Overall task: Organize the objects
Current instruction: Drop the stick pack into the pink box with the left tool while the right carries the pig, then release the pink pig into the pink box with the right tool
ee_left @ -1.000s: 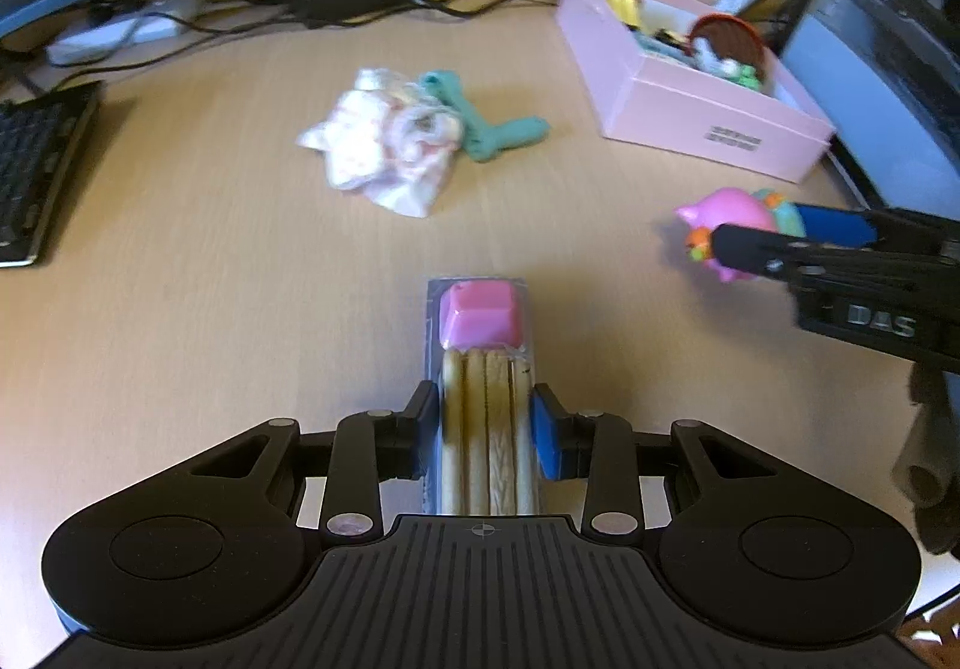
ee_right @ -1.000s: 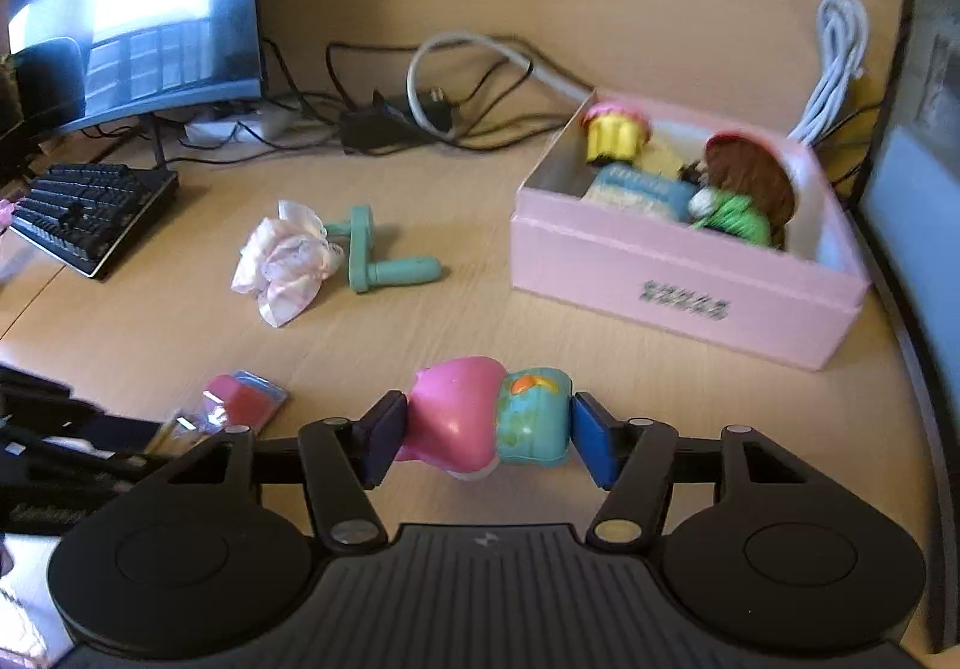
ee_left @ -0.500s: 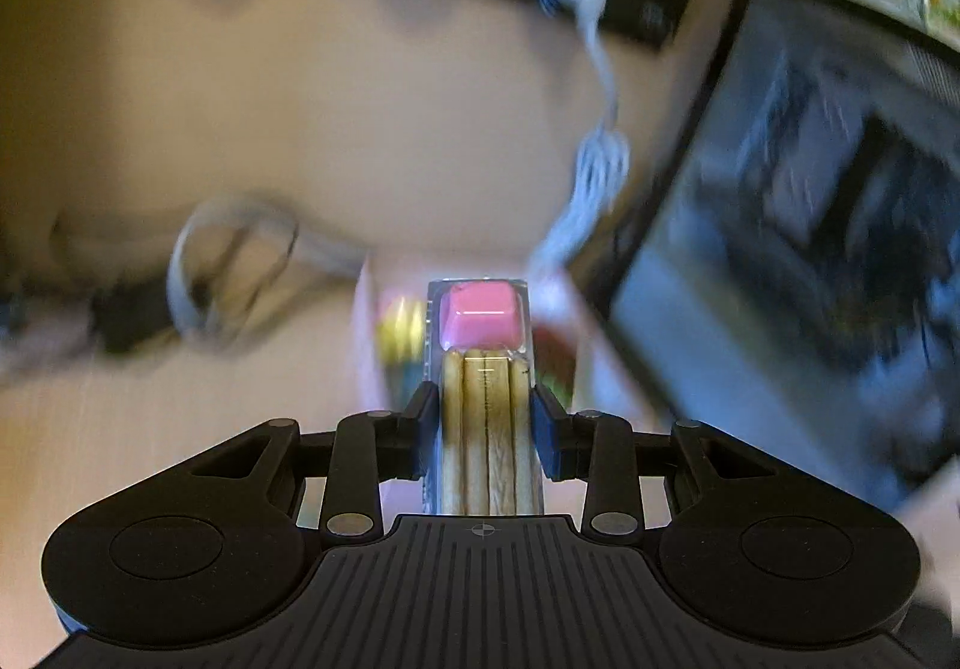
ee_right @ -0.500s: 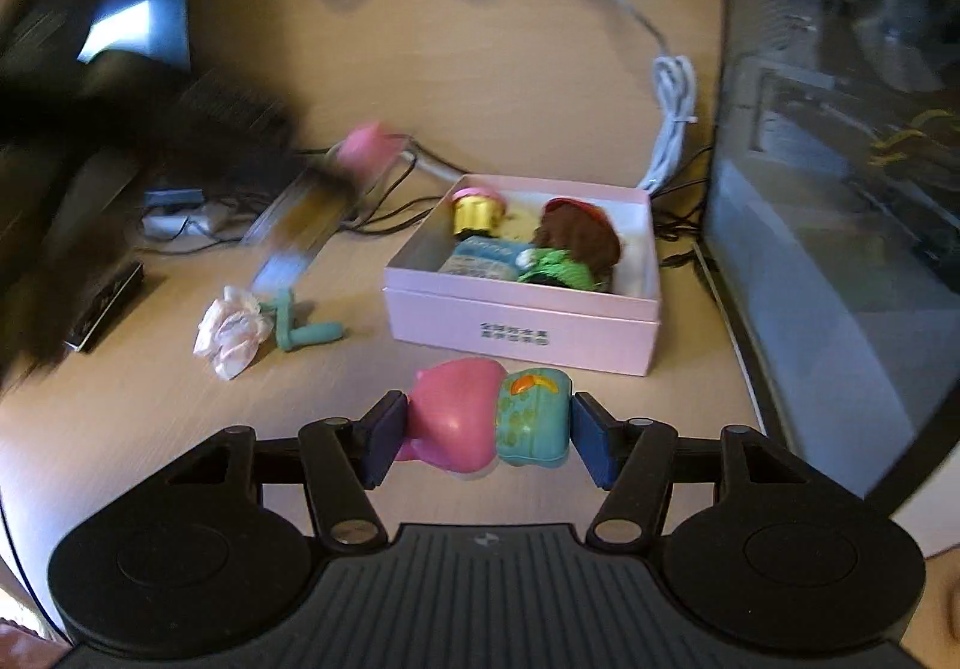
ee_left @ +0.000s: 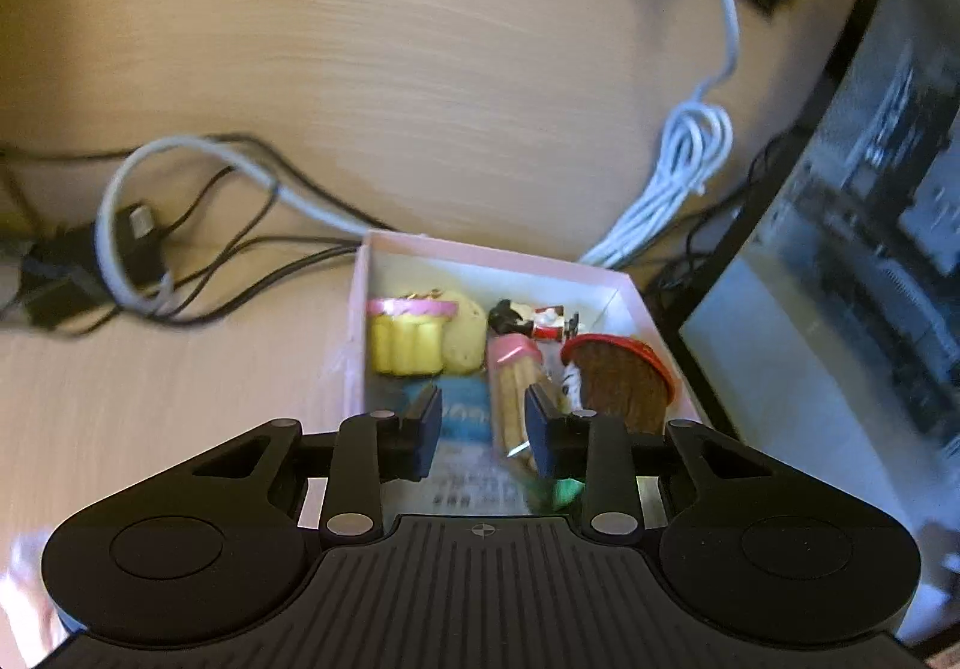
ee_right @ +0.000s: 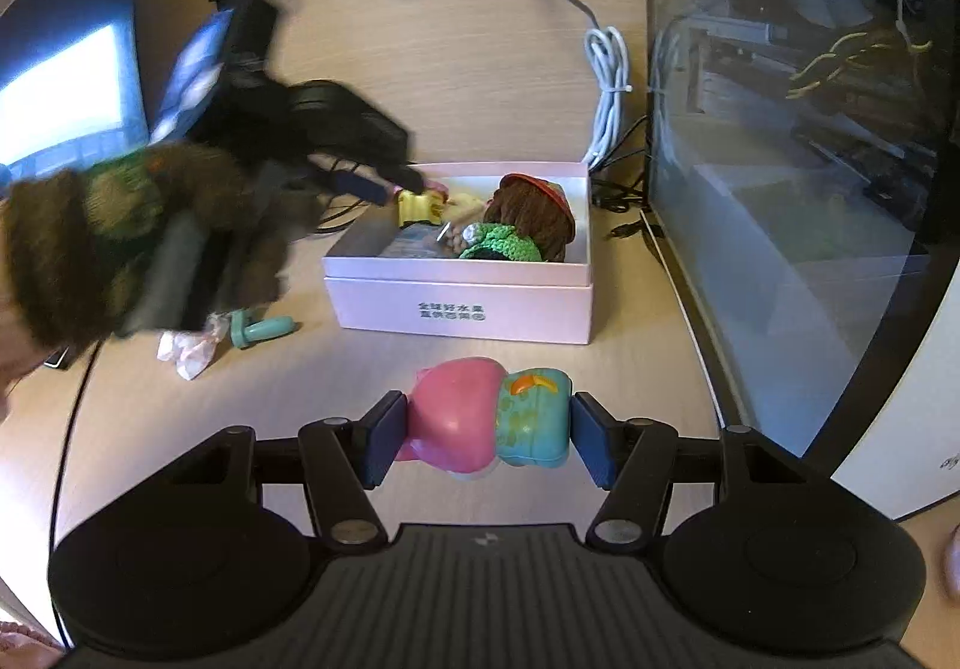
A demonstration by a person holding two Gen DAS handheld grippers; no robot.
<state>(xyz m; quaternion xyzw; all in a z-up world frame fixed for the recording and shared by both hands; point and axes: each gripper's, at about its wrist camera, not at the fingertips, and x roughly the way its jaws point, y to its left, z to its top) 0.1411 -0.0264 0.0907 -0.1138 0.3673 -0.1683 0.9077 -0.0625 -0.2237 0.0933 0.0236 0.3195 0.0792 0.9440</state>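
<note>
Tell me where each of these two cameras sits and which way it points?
Left wrist: sits on the left gripper, looking steeply down into the pink box; its open fingers frame a pink-topped snack pack in the box.
Right wrist: sits on the right gripper, looking across the desk at the box; its fingers clamp a pink and teal toy, and the person's furry sleeve shows at left.
Shared: the pink box, the white cable.
</note>
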